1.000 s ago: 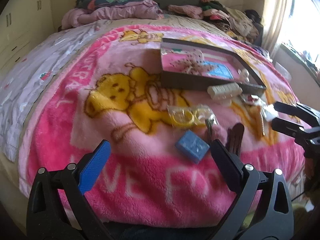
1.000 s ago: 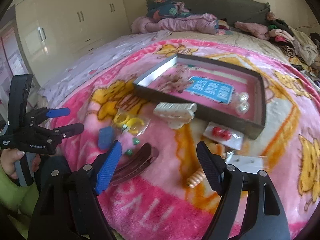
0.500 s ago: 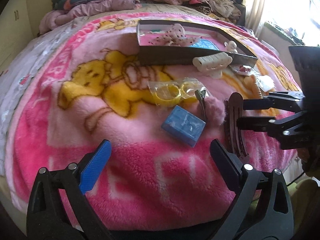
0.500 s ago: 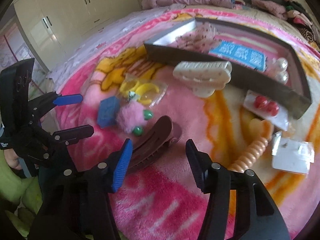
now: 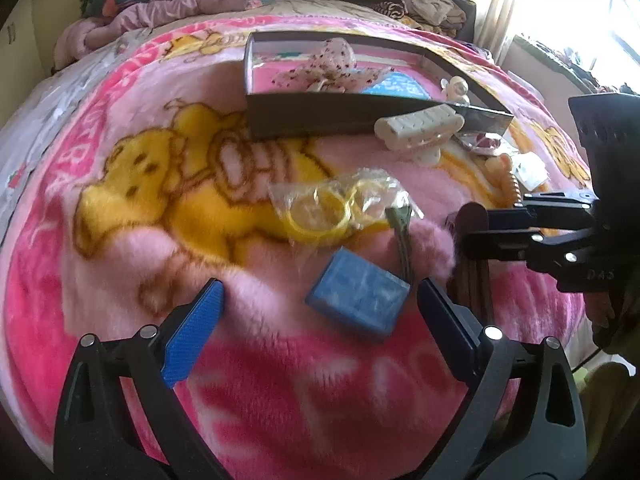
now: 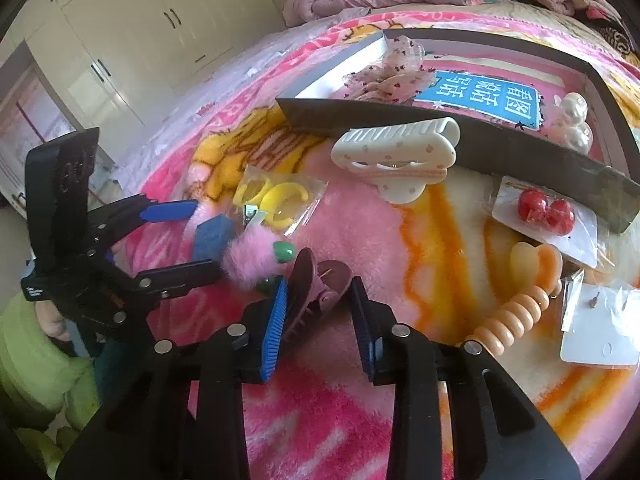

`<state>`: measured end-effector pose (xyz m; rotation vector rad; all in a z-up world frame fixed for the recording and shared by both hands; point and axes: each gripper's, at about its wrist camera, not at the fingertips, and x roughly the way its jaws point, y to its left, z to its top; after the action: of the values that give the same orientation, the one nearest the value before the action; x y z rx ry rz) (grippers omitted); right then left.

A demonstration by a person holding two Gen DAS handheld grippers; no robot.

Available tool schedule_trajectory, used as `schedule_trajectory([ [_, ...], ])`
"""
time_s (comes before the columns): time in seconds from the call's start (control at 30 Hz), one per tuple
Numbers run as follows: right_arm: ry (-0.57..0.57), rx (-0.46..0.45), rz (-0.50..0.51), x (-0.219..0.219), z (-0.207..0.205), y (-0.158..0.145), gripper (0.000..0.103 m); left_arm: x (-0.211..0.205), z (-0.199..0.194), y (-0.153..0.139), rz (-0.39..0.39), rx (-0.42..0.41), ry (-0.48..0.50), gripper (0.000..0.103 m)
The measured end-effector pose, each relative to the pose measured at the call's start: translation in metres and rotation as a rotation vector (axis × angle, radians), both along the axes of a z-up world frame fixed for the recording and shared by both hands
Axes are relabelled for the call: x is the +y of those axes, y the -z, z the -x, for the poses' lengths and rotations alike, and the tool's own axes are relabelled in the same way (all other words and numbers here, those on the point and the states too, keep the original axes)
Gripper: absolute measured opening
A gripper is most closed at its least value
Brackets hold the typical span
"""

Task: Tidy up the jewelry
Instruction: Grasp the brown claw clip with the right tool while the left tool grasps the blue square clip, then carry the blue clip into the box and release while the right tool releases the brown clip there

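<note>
Both grippers have dropped closer to the pink blanket [image 5: 120,320] since a second ago. Left wrist view: the left gripper [image 5: 320,320] hangs low over the small blue box [image 5: 358,298], jaws spread wide, nothing between them; the box lies nearer its right finger, a pad not yet touching it as far as I can tell. Beyond lie the bag of yellow rings [image 5: 332,208], a pink pompom clip [image 5: 430,240] and the white hair claw [image 5: 420,130] resting against the front wall of the dark tray [image 5: 320,118]. At right the right gripper [image 5: 466,234] reaches in from the side, its tips at the dark brown hair claw [image 5: 476,280]. Right wrist view: the right gripper's [image 6: 320,312] jaws have just been closing, and the brown hair claw [image 6: 316,284] now sits between them; the left pad looks to be on it, the right pad close or just touching, so a firm pinch is not certain. Earlier this claw lay ahead of open fingers. The tray [image 6: 480,140] already holds a frilly bow [image 6: 388,76], a blue card and pearl pieces; red bead earrings [image 6: 546,210], an orange spiral hair tie [image 6: 516,312] and an earring card [image 6: 600,328] lie outside it. Judgement: the brown claw is the item being picked for the tray; most pieces remain unsorted.
</note>
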<state>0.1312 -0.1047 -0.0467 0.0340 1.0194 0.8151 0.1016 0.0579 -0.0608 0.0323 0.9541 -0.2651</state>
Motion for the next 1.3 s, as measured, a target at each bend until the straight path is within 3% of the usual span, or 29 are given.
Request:
schedule_trajectory([
  [0.1,0.009,-0.001,-0.012,-0.006,0.0,-0.002,0.029,-0.006,-0.004,0.0,0.018,0.002,0.038,0.07],
  [0.23,0.032,-0.027,-0.004,-0.015,0.0,-0.008,0.028,-0.015,-0.007,0.006,0.001,0.023,0.064,0.067],
  [0.37,0.061,-0.045,0.005,-0.022,-0.003,-0.011,0.027,-0.016,-0.007,0.004,0.019,0.024,0.067,0.043],
  [0.8,0.14,-0.098,-0.005,-0.045,-0.007,-0.029,0.025,-0.016,0.005,-0.03,0.036,-0.055,0.014,0.043],
  [1.3,0.272,-0.204,-0.033,-0.091,-0.021,-0.068,0.023,-0.035,-0.031,-0.062,0.026,-0.113,0.009,0.043],
])
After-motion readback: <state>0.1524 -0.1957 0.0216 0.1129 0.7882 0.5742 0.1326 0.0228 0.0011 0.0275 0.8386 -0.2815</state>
